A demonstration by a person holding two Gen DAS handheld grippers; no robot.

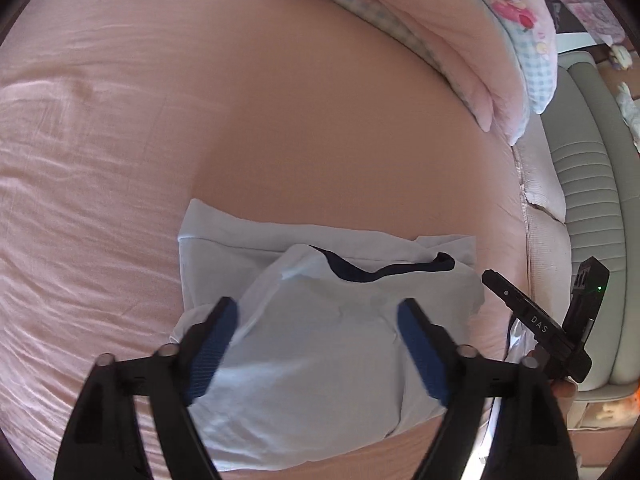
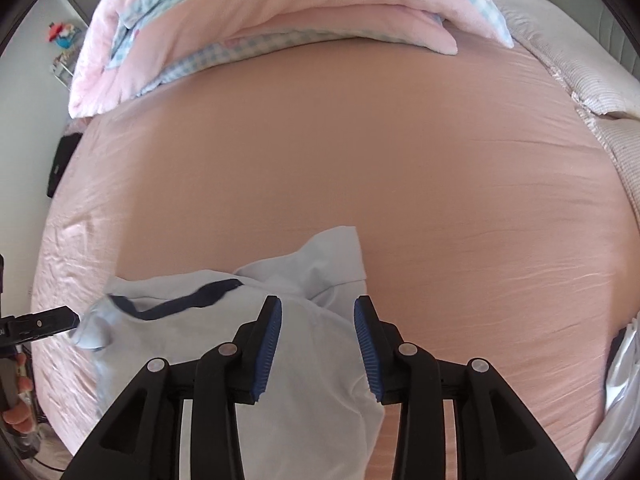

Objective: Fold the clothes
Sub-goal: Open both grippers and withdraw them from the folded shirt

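1. A pale blue garment (image 1: 320, 340) with a dark navy neckband (image 1: 384, 270) lies folded into a compact bundle on the pink bedsheet (image 1: 280, 120), close to the near edge of the bed.
2. In the left wrist view the left gripper (image 1: 318, 350) hangs above the bundle with its jaws spread wide; the blue pads (image 1: 212, 350) stand clear on either side of the cloth and clamp nothing.
3. In the right wrist view the right gripper (image 2: 318, 348) is partly parted, its jaws narrower than the left's. Cloth shows in the gap below them, but the pads (image 2: 268, 350) do not pinch it.
4. Only the left view shows the right gripper from outside: its black body, lettered "DAS", sits at the garment's right side, with a fingertip of the person's hand (image 1: 564, 390) under it.
5. Only the right view shows the left gripper's black tip at the picture's left edge, just beside the garment's neckband end, with fingers of the person's hand (image 2: 18, 412) below it.
6. A pink and blue-checked quilt (image 2: 280, 20) is heaped along the far edge of the bed in both views.
7. The left view alone shows a grey-green padded headboard (image 1: 588, 184) past the bed's right edge.
8. The right view alone shows a dark object (image 2: 62, 164) at the bed's left edge and shiny pale fabric (image 2: 620, 392) at the lower right edge.
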